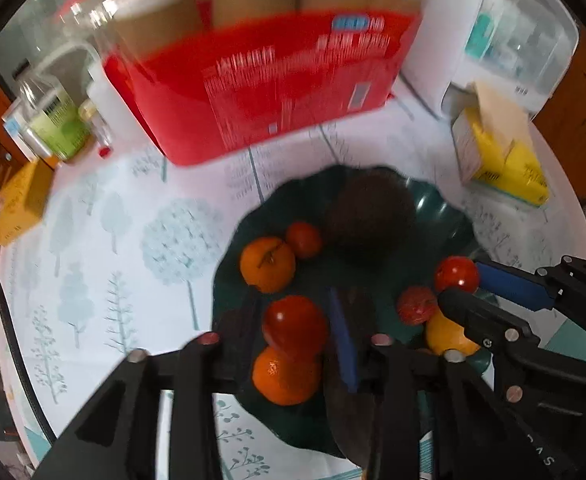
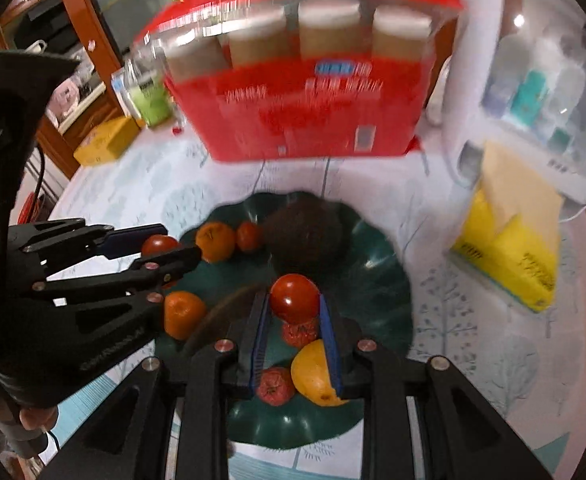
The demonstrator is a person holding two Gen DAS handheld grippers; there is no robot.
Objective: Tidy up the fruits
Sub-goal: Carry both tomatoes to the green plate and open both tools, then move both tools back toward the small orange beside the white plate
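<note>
A dark green plate on the table holds several fruits: oranges, small red fruits, and a dark brown round fruit. My left gripper is shut on a red tomato, above an orange; it also shows in the right wrist view. My right gripper is shut on a second red tomato over the plate, above a yellow-orange fruit. It shows in the left wrist view.
A red package of rolls stands behind the plate. A yellow tissue box lies at right, a white clear-lidded appliance behind it. Bottles and a yellow box stand at left.
</note>
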